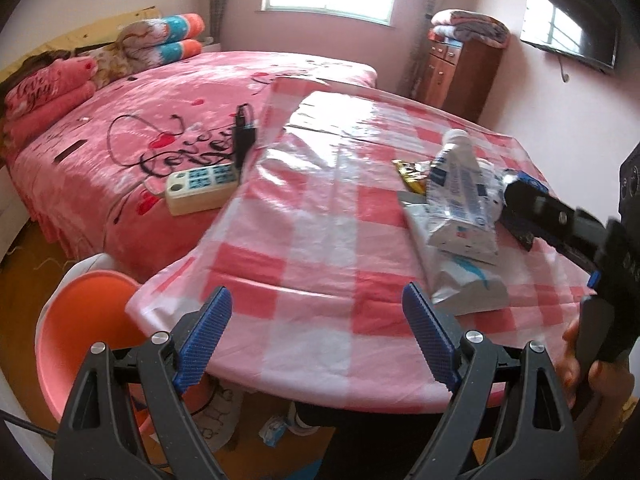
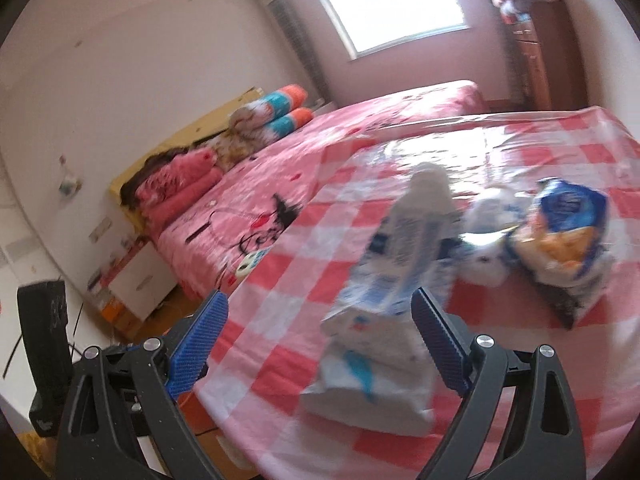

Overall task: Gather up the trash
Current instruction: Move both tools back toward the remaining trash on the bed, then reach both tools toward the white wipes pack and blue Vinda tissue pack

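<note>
On the pink-and-white checked tablecloth [image 1: 320, 240] lies a pile of trash. A white tube with blue print [image 1: 460, 196] rests on a silvery white wrapper [image 1: 468, 284], with a gold wrapper [image 1: 412, 172] behind it. My left gripper [image 1: 318, 336] hangs open over the table's near edge, nothing between its fingers. My right gripper [image 1: 520, 192] reaches in from the right, beside the tube. In the right wrist view the right gripper [image 2: 320, 344] stands open, the blurred tube [image 2: 404, 248] and wrapper [image 2: 360, 392] just ahead between its fingers. A blue snack bag [image 2: 560, 232] lies further right.
A bed with a pink cover [image 1: 160, 112] adjoins the table's left side, with a power strip [image 1: 200, 188] and black adapter [image 1: 242, 128] on it. An orange chair [image 1: 84, 320] stands at the table's near left. A wooden cabinet [image 1: 456, 72] and wall TV [image 1: 572, 28] stand behind.
</note>
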### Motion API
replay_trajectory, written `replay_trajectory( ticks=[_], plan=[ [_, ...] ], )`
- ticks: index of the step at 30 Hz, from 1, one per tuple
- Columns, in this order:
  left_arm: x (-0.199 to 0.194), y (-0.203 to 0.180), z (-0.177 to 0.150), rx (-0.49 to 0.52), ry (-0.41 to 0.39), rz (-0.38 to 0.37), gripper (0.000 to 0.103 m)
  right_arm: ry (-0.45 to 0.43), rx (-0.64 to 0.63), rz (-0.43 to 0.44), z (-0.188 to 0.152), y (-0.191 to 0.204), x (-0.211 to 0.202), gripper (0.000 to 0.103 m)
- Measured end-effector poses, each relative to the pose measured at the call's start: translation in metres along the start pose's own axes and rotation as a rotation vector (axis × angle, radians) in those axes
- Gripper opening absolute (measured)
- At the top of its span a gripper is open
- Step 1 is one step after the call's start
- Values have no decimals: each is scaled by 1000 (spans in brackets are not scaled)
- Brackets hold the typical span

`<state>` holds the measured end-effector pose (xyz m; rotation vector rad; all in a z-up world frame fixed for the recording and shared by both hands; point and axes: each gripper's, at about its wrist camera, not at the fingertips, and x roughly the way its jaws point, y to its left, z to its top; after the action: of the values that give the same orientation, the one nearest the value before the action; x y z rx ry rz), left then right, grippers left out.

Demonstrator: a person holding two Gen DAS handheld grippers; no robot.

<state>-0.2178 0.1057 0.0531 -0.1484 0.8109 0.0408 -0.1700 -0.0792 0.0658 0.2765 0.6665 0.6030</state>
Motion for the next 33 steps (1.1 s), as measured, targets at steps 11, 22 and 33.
replay_trajectory(
  ticks=[11, 22, 33],
  plan=[
    [13, -50, 14, 95, 5, -55, 88, -141, 90, -166, 13, -53, -34, 92],
    [38, -103, 28, 174, 43, -129, 88, -166, 192, -266, 17, -112, -45, 92],
    [85, -128, 64, 176, 138, -156, 88, -101, 226, -244, 23, -130, -24, 92]
  ],
)
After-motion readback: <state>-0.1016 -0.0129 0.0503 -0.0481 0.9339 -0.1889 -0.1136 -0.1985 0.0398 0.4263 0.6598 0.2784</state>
